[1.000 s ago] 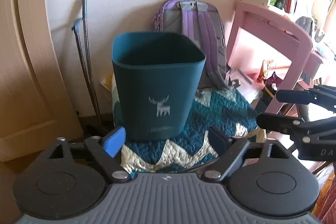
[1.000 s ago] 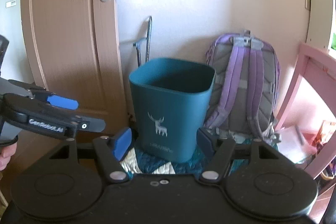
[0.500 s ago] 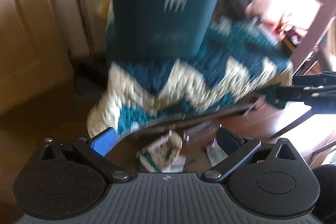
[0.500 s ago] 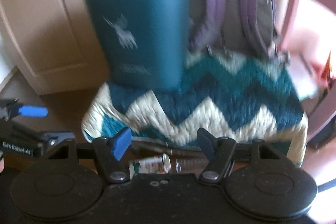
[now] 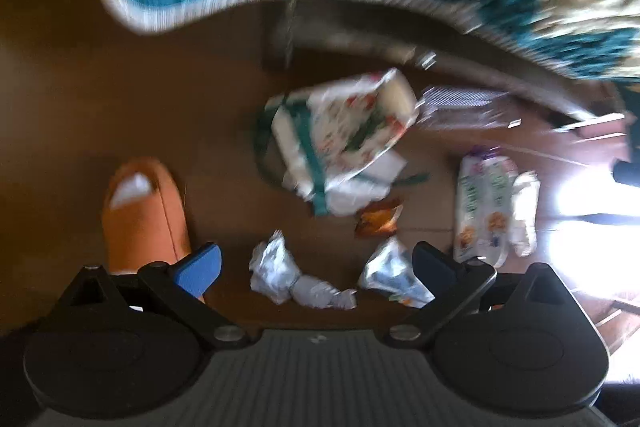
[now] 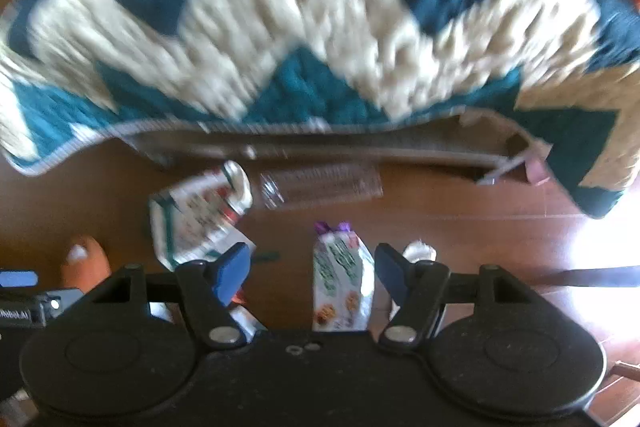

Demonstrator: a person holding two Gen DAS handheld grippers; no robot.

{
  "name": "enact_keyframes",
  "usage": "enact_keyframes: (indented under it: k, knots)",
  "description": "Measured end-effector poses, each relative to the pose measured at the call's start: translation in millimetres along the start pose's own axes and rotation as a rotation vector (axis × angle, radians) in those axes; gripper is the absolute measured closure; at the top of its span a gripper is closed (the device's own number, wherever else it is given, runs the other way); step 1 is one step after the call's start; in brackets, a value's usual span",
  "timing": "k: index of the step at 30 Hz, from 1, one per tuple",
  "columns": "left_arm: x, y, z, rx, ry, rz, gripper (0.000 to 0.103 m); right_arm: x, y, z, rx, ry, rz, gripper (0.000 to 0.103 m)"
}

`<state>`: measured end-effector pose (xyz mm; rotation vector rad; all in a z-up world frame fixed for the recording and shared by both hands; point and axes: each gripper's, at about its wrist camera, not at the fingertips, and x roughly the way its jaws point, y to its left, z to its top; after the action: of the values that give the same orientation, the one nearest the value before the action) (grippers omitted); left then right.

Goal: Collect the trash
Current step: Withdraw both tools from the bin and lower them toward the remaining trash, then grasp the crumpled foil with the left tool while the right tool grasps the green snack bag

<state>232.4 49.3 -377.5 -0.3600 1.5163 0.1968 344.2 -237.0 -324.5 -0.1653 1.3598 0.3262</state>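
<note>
On the wood floor (image 5: 120, 75), just short of the rug (image 6: 300, 27), lies the trash: a printed carton (image 5: 340, 131), a clear wrapper (image 6: 320, 183), a snack pouch (image 6: 342, 279), an orange scrap (image 5: 378, 219), two foil wads (image 5: 280, 271). A second ago both cameras faced the teal bin standing on the rug; now both look almost straight down at the litter (frames smeared, so fine detail is unsure). Left gripper (image 5: 316, 263) hangs over the foil wads, jaws spread, nothing between the pads. Right gripper (image 6: 310, 267) has its jaws spread too, the pouch lying below the gap, not pinched. An orange slipper (image 5: 144, 211) stands near the left jaw. Bin out of view now. Judgement: the swing from bin to floor marks the start of a pick; nothing is collected yet, and each gripper seems lined up on its own piece.
</note>
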Motion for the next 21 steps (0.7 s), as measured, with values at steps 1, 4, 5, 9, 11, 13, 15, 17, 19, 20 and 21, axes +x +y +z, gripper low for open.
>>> enact_keyframes:
  k: [1, 4, 5, 9, 11, 13, 15, 17, 19, 20, 21]
  knots:
    - [14.8, 2.8, 1.8, -0.023, 0.033, 0.013, 0.001, 11.1, -2.5, 1.4, -0.013, 0.023, 0.001, 0.034]
    - [64.8, 15.6, 3.1, -0.127, 0.164, 0.005, 0.001, 43.7, -9.9, 5.3, -0.044, 0.078, 0.013, 0.035]
    - [80.2, 20.2, 1.7, -0.165, 0.197, -0.001, 0.001, 53.2, -13.2, 6.5, -0.040, 0.095, 0.012, 0.035]
    - [132.3, 28.4, -8.4, -0.265, 0.331, -0.039, 0.001, 94.3, -29.6, 5.5, 0.011, 0.163, 0.011, 0.035]
    - [152.3, 26.5, -13.9, -0.286, 0.368, -0.041, 0.001, 113.5, -37.2, 4.6, 0.038, 0.191, 0.021, 0.035]
    - [168.7, 24.7, -18.7, -0.298, 0.394, -0.045, 0.001, 131.1, -44.9, 2.7, 0.082, 0.218, 0.028, 0.037]
    - [181.3, 24.0, -20.6, -0.310, 0.409, -0.039, 0.001, 149.4, -51.1, -0.2, 0.121, 0.251, 0.036, 0.037]
    - [192.0, 23.7, -21.5, -0.300, 0.416, -0.024, 0.001, 168.1, -54.2, -4.2, 0.131, 0.287, 0.041, 0.037]
    - [201.8, 24.2, -23.2, -0.295, 0.419, -0.026, 0.002, 184.2, -55.0, -9.5, 0.122, 0.326, 0.034, 0.037]
    - [206.9, 25.5, -24.2, -0.304, 0.429, -0.031, 0.002, 192.2, -54.7, -13.8, 0.111, 0.343, 0.026, 0.037]
    - [211.5, 26.7, -24.8, -0.320, 0.439, -0.030, 0.002, 199.0, -53.7, -18.0, 0.099, 0.359, 0.023, 0.037]
